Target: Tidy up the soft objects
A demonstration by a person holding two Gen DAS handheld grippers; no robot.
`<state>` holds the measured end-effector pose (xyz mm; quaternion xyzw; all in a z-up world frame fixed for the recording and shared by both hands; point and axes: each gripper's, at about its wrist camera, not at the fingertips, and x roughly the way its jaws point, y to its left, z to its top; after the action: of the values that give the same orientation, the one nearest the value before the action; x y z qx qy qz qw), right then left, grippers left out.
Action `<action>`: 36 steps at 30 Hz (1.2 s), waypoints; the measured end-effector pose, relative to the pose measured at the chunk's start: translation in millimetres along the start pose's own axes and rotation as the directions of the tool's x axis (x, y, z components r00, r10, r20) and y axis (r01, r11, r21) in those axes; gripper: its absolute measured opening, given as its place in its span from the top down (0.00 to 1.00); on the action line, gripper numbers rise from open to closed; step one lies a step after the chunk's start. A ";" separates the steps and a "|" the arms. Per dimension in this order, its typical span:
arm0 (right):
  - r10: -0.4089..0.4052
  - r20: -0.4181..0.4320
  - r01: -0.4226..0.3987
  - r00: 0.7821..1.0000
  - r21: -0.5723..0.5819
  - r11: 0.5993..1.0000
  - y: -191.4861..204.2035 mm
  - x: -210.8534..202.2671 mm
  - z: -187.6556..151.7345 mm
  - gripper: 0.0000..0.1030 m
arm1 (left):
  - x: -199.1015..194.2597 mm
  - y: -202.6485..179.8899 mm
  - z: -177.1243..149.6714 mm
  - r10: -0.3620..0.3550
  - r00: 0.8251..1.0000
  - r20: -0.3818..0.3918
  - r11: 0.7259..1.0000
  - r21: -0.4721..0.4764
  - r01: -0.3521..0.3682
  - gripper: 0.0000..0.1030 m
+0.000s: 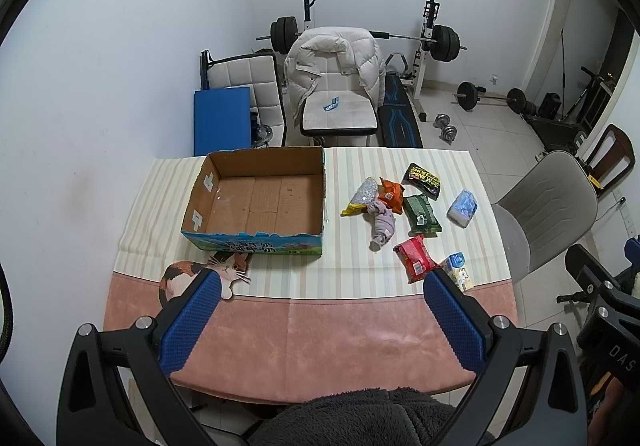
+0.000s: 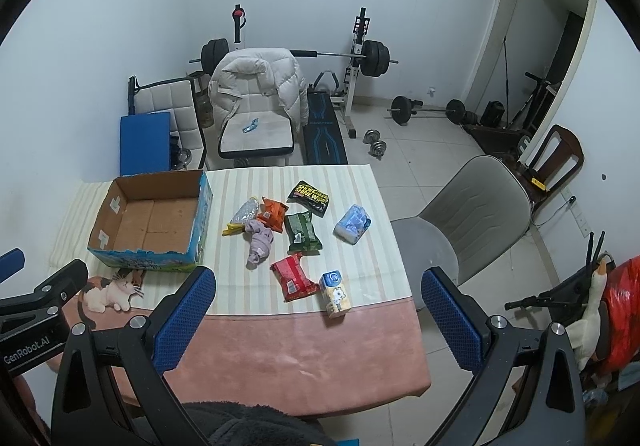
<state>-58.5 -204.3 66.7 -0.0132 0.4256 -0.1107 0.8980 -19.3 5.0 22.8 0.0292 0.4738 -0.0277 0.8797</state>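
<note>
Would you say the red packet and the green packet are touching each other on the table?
Apart. The right wrist view shows a strip of striped tablecloth between the red packet and the green packet.

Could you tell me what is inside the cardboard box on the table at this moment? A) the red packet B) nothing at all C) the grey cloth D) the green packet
B: the cardboard box shows only its bare brown floor, while the red packet, grey cloth and green packet all lie on the striped mat to its right.
</note>
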 end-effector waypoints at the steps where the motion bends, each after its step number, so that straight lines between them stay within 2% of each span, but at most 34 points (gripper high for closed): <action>1: 0.001 0.000 -0.001 1.000 0.000 1.000 2.1 -1.3 1.0 0.00 | 0.0 -0.8 0.0 0.002 1.000 0.000 1.000 0.002 -0.002 0.00; 15: 0.009 -0.013 -0.009 1.000 0.016 1.000 2.8 4.3 1.7 0.00 | 2.8 -6.1 5.0 -0.005 1.000 -0.004 1.000 0.009 0.005 0.00; 18: 0.047 -0.060 -0.044 0.997 0.057 0.997 -7.7 32.0 2.4 0.00 | 21.2 -13.4 17.7 -0.002 1.000 -0.014 1.000 0.019 0.002 0.00; 23: 0.126 -0.154 -0.104 0.980 0.139 0.985 -31.6 104.1 8.0 0.00 | 94.1 -21.3 44.8 -0.053 0.988 -0.144 0.999 0.000 0.054 0.00; 26: 0.146 -0.246 -0.106 0.958 0.168 0.980 -43.1 170.2 6.7 0.00 | 152.7 -33.5 57.3 -0.087 0.970 -0.228 0.996 -0.005 0.088 0.00; 28: 0.148 -0.302 -0.098 0.942 0.175 0.980 -52.6 214.9 -0.5 0.00 | 189.8 -42.7 58.5 -0.075 0.958 -0.278 0.997 0.009 0.081 0.00; 30: 0.156 -0.353 -0.104 0.922 0.162 0.981 -58.3 262.4 -8.6 0.00 | 228.1 -54.3 57.2 -0.100 0.939 -0.328 0.994 0.012 0.110 0.01; 32: 0.147 -0.414 -0.094 0.898 0.146 0.985 -62.5 307.2 -19.3 0.00 | 263.2 -66.2 54.6 -0.076 0.928 -0.365 0.995 0.034 0.095 0.08; 34: 0.158 -0.471 -0.099 0.868 0.147 0.984 -65.6 346.1 -31.3 0.00 | 300.0 -77.9 51.7 -0.083 0.904 -0.419 0.993 0.044 0.112 0.17; 36: 0.175 -0.526 -0.107 0.832 0.156 0.982 -68.7 386.9 -46.0 0.05 | 335.7 -88.2 49.1 -0.083 0.879 -0.470 0.992 0.046 0.118 0.25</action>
<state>130.6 -349.3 -249.1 0.1039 0.6523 -0.0687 0.7476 199.2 -93.9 -232.8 0.0428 0.6712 -0.0828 0.7354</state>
